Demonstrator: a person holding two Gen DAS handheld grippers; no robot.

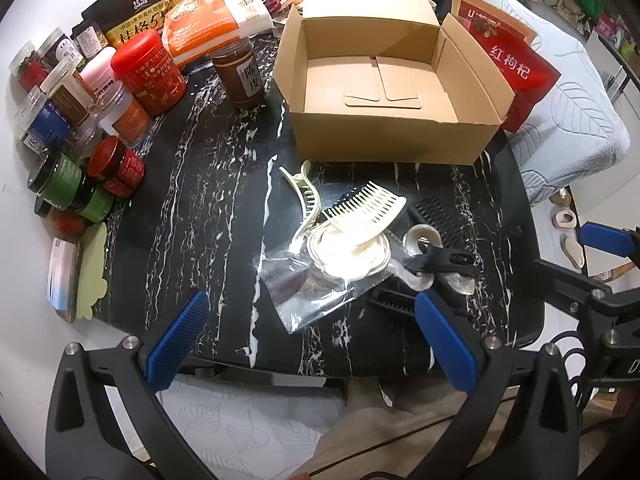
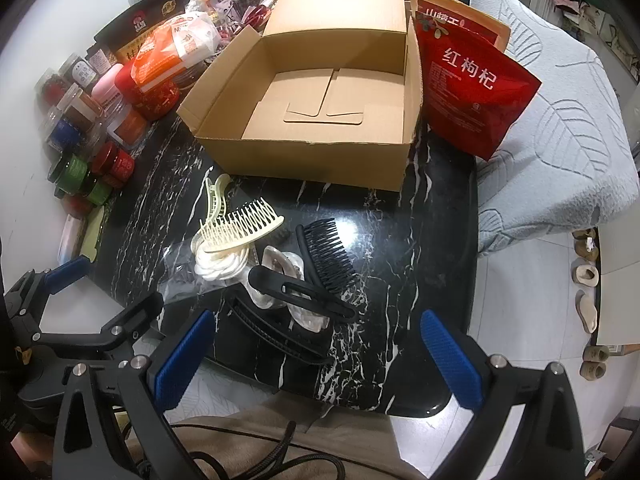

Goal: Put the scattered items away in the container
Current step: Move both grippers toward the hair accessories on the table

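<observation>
An open cardboard box (image 1: 384, 144) (image 2: 308, 164) stands empty at the back of the black marble table. In front of it lies a heap of hair items: a cream claw clip (image 1: 306, 196) (image 2: 214, 200), a cream comb (image 1: 368, 208) (image 2: 240, 228), a white coiled hair tie (image 1: 348, 256) (image 2: 218, 264) on a clear bag (image 1: 304, 292), a black comb (image 1: 440, 216) (image 2: 328, 256), a black flat clip (image 1: 440, 260) (image 2: 300, 288) over a pearly clip (image 2: 280, 264), and a long black clip (image 2: 276, 328). My left gripper (image 1: 312, 342) and right gripper (image 2: 318, 362) hover open above the near table edge, holding nothing.
Several jars and tins (image 1: 80, 120) crowd the table's left side, with snack bags (image 1: 212, 20) behind them. A red pouch (image 2: 472, 88) leans at the box's right. A pale quilted cushion (image 2: 560, 140) lies to the right. A person's beige-clad lap (image 2: 280, 440) is below the table edge.
</observation>
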